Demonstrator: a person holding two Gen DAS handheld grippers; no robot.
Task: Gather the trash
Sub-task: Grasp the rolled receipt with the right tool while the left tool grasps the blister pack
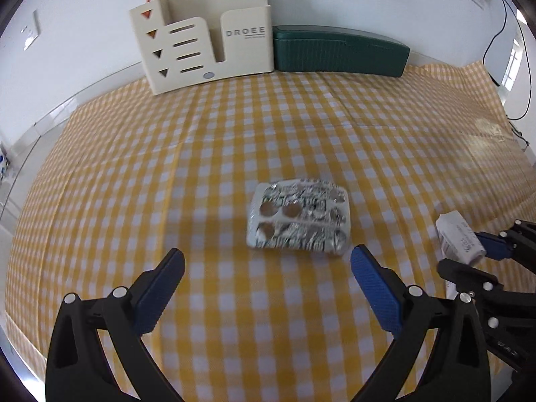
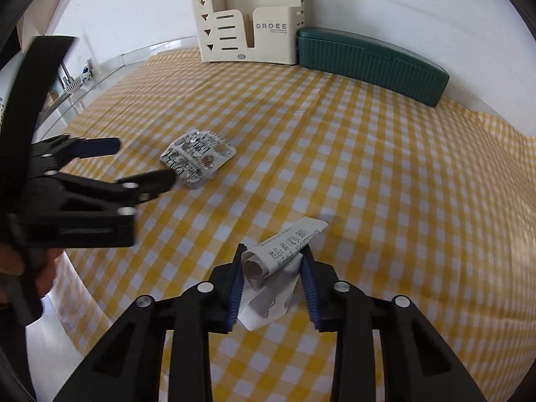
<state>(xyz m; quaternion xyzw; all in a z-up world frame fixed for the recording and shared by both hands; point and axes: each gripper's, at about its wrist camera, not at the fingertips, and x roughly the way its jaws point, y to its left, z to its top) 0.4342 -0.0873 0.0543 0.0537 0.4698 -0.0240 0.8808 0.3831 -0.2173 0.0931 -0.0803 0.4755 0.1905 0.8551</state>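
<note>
A used silver pill blister pack (image 1: pixel 298 217) lies flat on the yellow checked tablecloth (image 1: pixel 234 134), just beyond my left gripper (image 1: pixel 268 264), which is open and empty, the pack a little ahead of its right fingertip. The pack also shows in the right wrist view (image 2: pixel 197 159), with the left gripper (image 2: pixel 144 164) open beside it. My right gripper (image 2: pixel 273 264) is shut on a rolled white paper receipt (image 2: pixel 278 264), held above the cloth. In the left wrist view the receipt (image 1: pixel 459 239) and right gripper (image 1: pixel 469 254) sit at the right edge.
A cream desk organiser (image 1: pixel 207 43) holding coloured sticks and a dark green case (image 1: pixel 338 52) stand against the white wall at the table's back. The table's left edge (image 2: pixel 77 288) drops off near the left gripper. A cable (image 1: pixel 522 67) hangs at the far right.
</note>
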